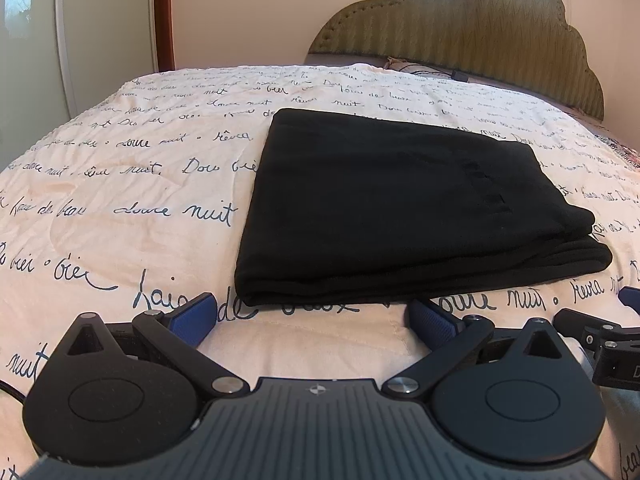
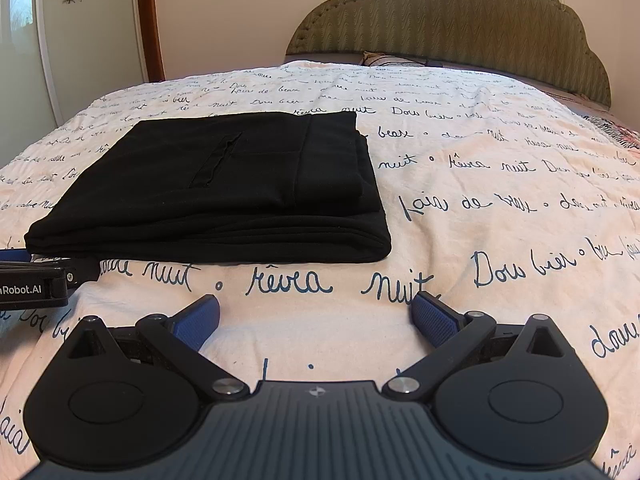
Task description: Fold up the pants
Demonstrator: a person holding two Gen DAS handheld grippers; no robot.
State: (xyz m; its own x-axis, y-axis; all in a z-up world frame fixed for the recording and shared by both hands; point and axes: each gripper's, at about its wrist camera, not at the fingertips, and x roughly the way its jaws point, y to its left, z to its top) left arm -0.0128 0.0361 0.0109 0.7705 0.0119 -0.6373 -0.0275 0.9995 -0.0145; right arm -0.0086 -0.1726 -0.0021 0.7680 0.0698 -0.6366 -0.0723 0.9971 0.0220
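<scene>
Black pants (image 1: pixel 392 204) lie folded into a flat rectangular stack on the bed, also seen in the right wrist view as black pants (image 2: pixel 224 188) left of centre. My left gripper (image 1: pixel 312 316) stands open just short of the stack's near edge, nothing between its blue pads. My right gripper (image 2: pixel 316 314) is open too, over bare quilt to the right of the stack's near corner. The other gripper's body shows at each view's side edge: the right gripper (image 1: pixel 608 344) and the left gripper (image 2: pixel 36 280).
The bed carries a pale quilt (image 1: pixel 120 184) printed with dark cursive writing. A green padded headboard (image 2: pixel 452 20) stands at the far end with a pillow edge (image 2: pixel 376 58) below it. A white wardrobe door (image 2: pixel 80 32) and wooden door frame are at the left.
</scene>
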